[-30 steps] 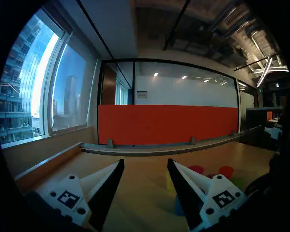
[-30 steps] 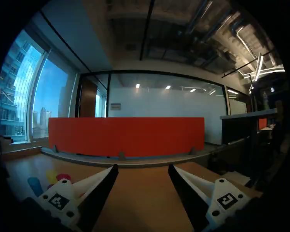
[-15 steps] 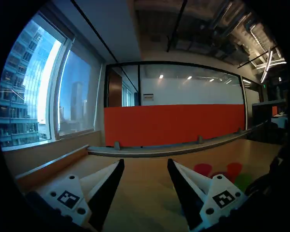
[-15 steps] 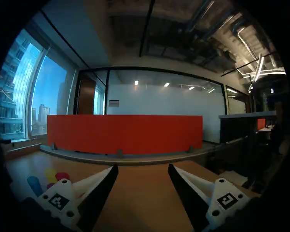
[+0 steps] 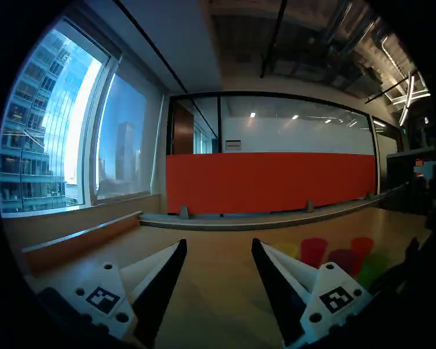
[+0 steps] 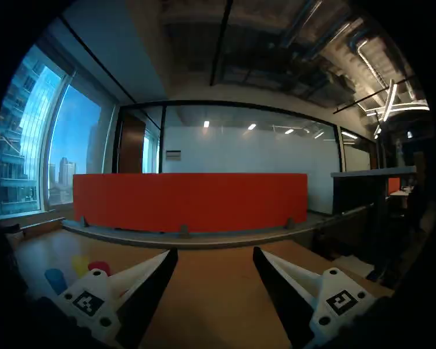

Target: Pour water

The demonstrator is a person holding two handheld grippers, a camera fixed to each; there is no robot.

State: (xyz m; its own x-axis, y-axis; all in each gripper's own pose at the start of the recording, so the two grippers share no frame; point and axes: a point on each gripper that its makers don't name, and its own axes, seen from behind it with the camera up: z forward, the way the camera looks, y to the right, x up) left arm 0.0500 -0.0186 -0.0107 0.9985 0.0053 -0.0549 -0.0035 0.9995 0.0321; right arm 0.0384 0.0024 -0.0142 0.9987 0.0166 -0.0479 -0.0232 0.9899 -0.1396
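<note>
An office: a long wooden desk (image 5: 229,273) with an orange divider panel (image 5: 270,181), glass-walled room (image 6: 247,145), high-rise windows (image 5: 55,145).

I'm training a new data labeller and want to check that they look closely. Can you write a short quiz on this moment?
1. True or false: the left tongs are shut on a cup.
2. In the left gripper view, where do the coloured cups stand on the table? A) to the left of the tongs B) to the right, partly behind the right-hand finger C) between the two fingers
3. Fill in: the long partition at the far edge of the table is ___ in colour.

Key: 1 false, they are open with nothing between the fingers; 2 B; 3 orange-red.
</note>
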